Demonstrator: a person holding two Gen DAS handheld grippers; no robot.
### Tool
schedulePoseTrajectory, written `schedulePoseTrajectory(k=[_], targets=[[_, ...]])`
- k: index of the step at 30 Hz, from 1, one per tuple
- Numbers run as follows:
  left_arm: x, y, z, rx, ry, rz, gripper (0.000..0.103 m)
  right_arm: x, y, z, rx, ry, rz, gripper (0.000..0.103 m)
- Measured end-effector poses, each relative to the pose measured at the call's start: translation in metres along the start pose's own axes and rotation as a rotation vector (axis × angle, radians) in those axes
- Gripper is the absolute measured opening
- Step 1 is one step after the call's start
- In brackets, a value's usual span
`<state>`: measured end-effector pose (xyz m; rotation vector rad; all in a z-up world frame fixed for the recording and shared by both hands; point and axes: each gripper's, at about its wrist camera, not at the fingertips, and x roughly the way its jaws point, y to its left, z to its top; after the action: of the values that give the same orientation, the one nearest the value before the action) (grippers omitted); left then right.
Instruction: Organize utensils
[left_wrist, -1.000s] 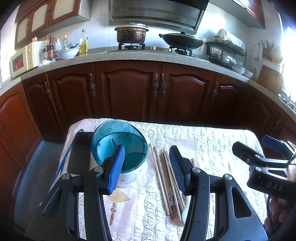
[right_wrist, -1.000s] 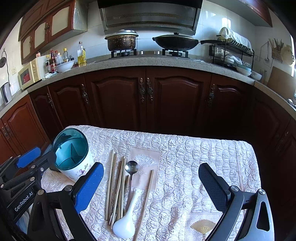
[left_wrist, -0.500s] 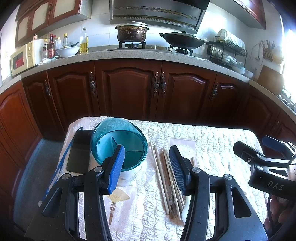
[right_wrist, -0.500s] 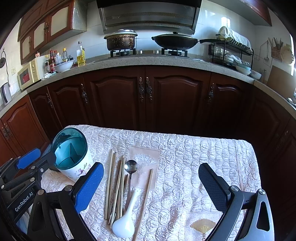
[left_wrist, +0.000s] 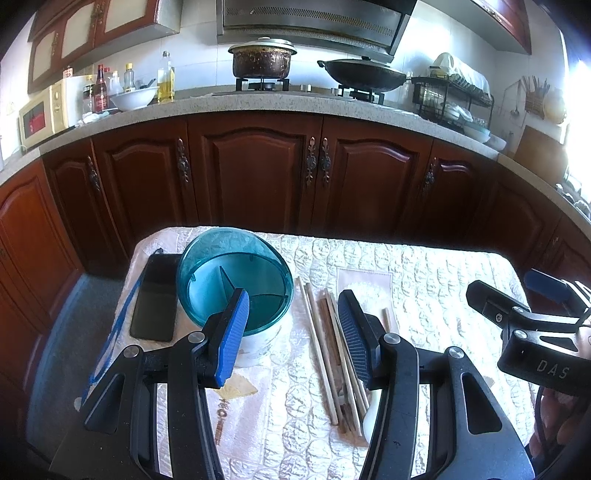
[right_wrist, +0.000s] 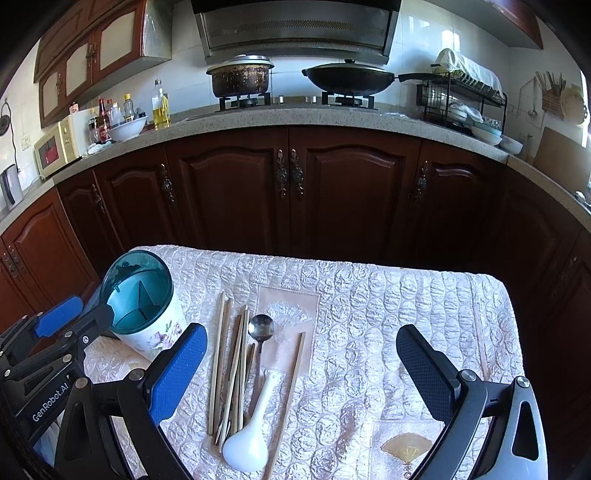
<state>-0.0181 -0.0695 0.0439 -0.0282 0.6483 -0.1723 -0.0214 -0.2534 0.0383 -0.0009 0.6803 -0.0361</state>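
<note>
Several chopsticks (right_wrist: 236, 365), a metal spoon (right_wrist: 260, 328) and a white ceramic spoon (right_wrist: 255, 424) are seen lying loose on the quilted tablecloth (right_wrist: 388, 314), just right of a teal-rimmed utensil holder (right_wrist: 142, 302) (divided inside, and as yet unfilled). Both the left gripper (left_wrist: 293, 328) and the right gripper (right_wrist: 301, 369) are held above the near edge with fingers spread apart and nothing grasped, apparently poised for a first pick. A phone (left_wrist: 155, 295) is left beside the holder.

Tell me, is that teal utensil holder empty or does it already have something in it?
Empty. Both views look down into the utensil holder: only its teal dividers and bare floor show. The chopsticks and spoons lie on the tablecloth.
</note>
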Motion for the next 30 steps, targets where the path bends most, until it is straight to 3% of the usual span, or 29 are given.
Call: schedulePoseTrajectory(k=[14, 18, 20, 24, 25, 28, 30], targets=[[0.024, 0.007, -0.010, -0.017, 0.071, -0.042, 0.050, 0.026, -0.005, -0.010, 0.000, 0.067, 0.008, 0.102], [0.031, 0.018, -0.020, -0.029, 0.102, -0.063, 0.050, 0.056, -0.021, -0.027, 0.028, 0.153, 0.076, 0.102], [0.040, 0.022, -0.028, -0.039, 0.142, -0.082, 0.050, 0.075, -0.027, -0.038, 0.051, 0.208, 0.125, 0.092], [0.062, 0.015, -0.044, -0.039, 0.218, -0.142, 0.050, 0.115, -0.034, -0.060, 0.109, 0.324, 0.222, 0.051], [0.070, 0.011, -0.048, -0.032, 0.229, -0.146, 0.048, 0.123, -0.035, -0.064, 0.123, 0.343, 0.240, 0.046], [0.087, 0.003, -0.056, -0.028, 0.272, -0.165, 0.038, 0.138, -0.034, -0.072, 0.134, 0.370, 0.270, 0.044], [0.100, -0.002, -0.062, -0.031, 0.284, -0.175, 0.036, 0.144, -0.030, -0.073, 0.122, 0.374, 0.294, 0.040]])
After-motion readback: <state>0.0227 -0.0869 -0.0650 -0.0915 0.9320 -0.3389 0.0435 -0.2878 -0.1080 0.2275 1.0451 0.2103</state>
